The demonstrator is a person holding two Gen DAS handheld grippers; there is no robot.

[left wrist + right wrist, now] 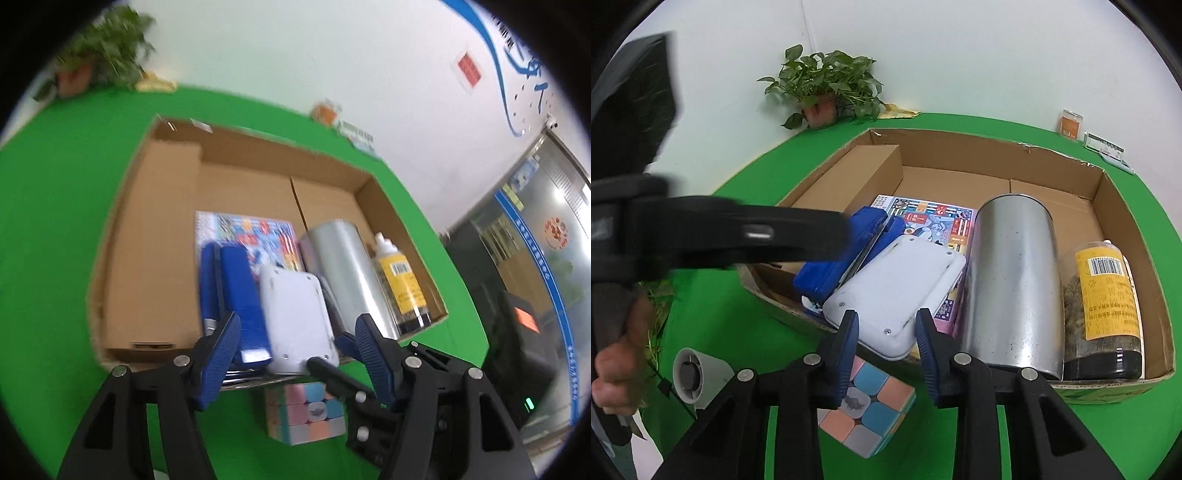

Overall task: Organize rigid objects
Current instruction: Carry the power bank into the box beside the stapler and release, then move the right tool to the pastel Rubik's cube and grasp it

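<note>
Most items already lie in the cardboard box (997,155), while the pastel cube (871,410) sits on the worktop (960,454) between the right gripper's (886,350) narrowed, non-pinching jaws, and the left gripper (295,354) is spread, empty.

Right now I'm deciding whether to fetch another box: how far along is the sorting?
Mostly packed. Inside the cardboard box lie the steel cylinder, jar, colourful book, blue stapler and white device. The right gripper stands over the white device's edge; the left gripper is open above it. Left outside: the pastel cube and small grey fan.
</note>
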